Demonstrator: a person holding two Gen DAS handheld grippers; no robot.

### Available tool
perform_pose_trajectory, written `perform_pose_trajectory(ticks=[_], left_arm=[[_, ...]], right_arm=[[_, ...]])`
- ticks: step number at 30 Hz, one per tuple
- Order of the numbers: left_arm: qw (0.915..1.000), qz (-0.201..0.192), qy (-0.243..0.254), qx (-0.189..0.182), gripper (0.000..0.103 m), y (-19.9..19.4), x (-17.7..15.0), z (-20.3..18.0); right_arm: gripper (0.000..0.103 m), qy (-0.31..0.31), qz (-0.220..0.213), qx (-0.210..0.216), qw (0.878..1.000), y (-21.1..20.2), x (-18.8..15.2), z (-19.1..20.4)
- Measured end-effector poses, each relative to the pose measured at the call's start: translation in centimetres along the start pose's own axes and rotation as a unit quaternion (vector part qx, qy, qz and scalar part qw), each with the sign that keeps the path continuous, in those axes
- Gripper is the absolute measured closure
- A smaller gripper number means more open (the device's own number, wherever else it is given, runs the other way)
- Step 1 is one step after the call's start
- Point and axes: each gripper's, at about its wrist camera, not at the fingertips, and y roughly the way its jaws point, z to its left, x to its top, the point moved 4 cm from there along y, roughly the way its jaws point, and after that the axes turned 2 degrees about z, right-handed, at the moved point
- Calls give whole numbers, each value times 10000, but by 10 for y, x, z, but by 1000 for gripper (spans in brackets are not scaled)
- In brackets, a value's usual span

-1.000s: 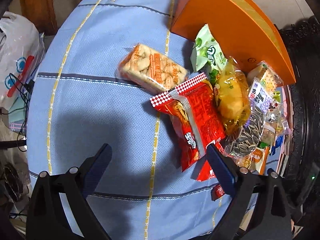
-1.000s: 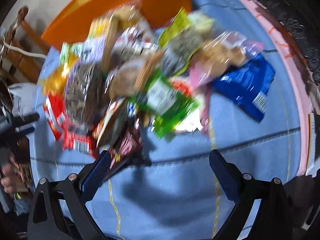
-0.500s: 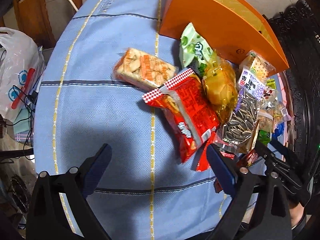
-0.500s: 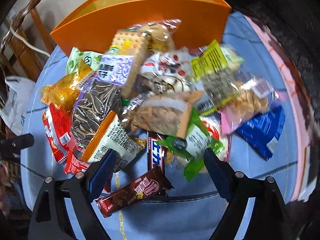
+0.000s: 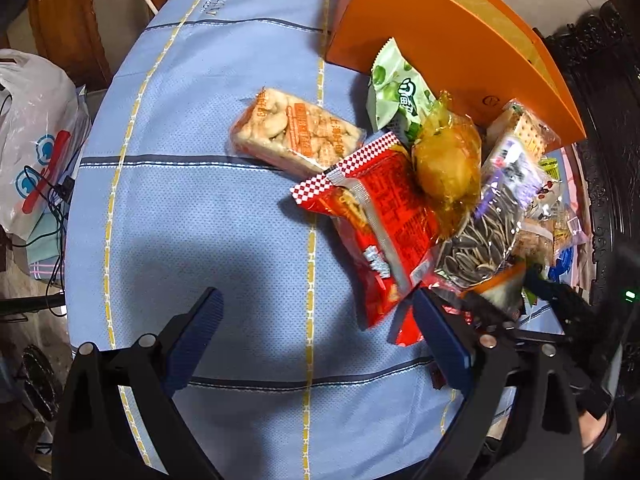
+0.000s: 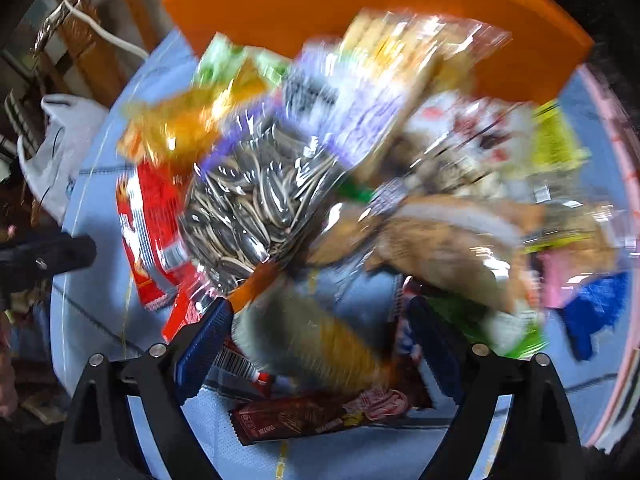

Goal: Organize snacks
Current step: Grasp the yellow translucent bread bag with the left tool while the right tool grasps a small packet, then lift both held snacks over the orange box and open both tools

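Observation:
A heap of snack packs lies on the blue cloth (image 5: 200, 208) in front of an orange box (image 5: 452, 36). My left gripper (image 5: 318, 312) hangs open over bare cloth, with a red pack (image 5: 380, 220) just beyond its right finger. A biscuit pack (image 5: 296, 136) lies apart from the heap. My right gripper (image 6: 320, 316) points down into the pile, its jaws opening. A blurred pale packet with an orange corner (image 6: 312, 340) lies between its fingers, and I see no pad pressing on it. A sunflower seed bag (image 6: 256, 208) lies just beyond, and a brown chocolate bar (image 6: 320, 416) nearer the camera.
A yellow bag (image 5: 448, 164) and a green pack (image 5: 396, 92) lean near the box. A blue pack (image 6: 596, 308) lies at the heap's right. A white plastic bag (image 5: 32, 140) and cables sit off the table's left edge. Dark carved wood (image 5: 600, 80) borders the right.
My right gripper has slid left across the heap and now straddles the pale packet beside the seed bag. It has come into the left wrist view. The left gripper has stayed put.

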Motion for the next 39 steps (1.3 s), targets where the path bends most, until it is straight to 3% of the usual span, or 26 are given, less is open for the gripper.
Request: perform_pose_trajectory(ticks=[1,2,3,6,9,13,15,20,23,24,25,26,28,29,32,34,39], left_arm=[[10000,-11,3,-2,10,-1,0,0],[10000,-19,-8,1,10,-1,1,0],[10000,-28,-49,-1,10,-1,1,2],[9999,-35,-143,-28,10,-1,1,4],[9999,-104,-126,-22,10,-4,3,4],[9982,-538,255,26,10,-19,11,-13],[9954,-757,580,128,10,-25,18,-27],[9808,-1271,1441,339,10,-29,48,-72],[9795,-1074,1682,287,11,-10,66,-94],[9808,-1004,1659,224,23,-3,70,-97],[9851,-800,1514,128,44,9,77,-97],[9900,-550,1292,-92,55,20,82,-95],[9953,-249,709,-604,57,38,92,-90],[9955,-183,641,-666,57,43,93,-91],[9949,-239,950,-259,55,48,84,-108],[9890,-338,1433,111,55,51,73,-123],[9943,-216,952,-424,67,51,75,-106]], right_arm=[[21,-41,-43,40,10000,0,1,1],[45,-62,-66,313,9995,-2,2,3],[59,-52,67,782,9969,-2,2,7],[68,-302,-44,514,9982,-16,2,9],[69,-158,-230,832,9961,-38,-3,3],[69,220,-473,1284,9903,-67,-8,-16],[68,531,-491,1532,9855,-71,-10,-29],[68,896,-479,1694,9803,-74,-29,-49],[68,969,-468,1707,9794,-71,-37,-55],[68,1010,-464,1718,9788,-73,-39,-59],[68,1065,-452,1735,9780,-72,-42,-64],[68,1098,-450,1723,9779,-72,-43,-66],[68,1160,-432,1711,9775,-70,-44,-73],[68,1184,-419,1720,9771,-70,-46,-78],[67,1200,-372,1747,9766,-67,-43,-81],[67,1152,-338,1755,9771,-64,-39,-77],[67,939,-334,1794,9787,-66,-24,-64]])
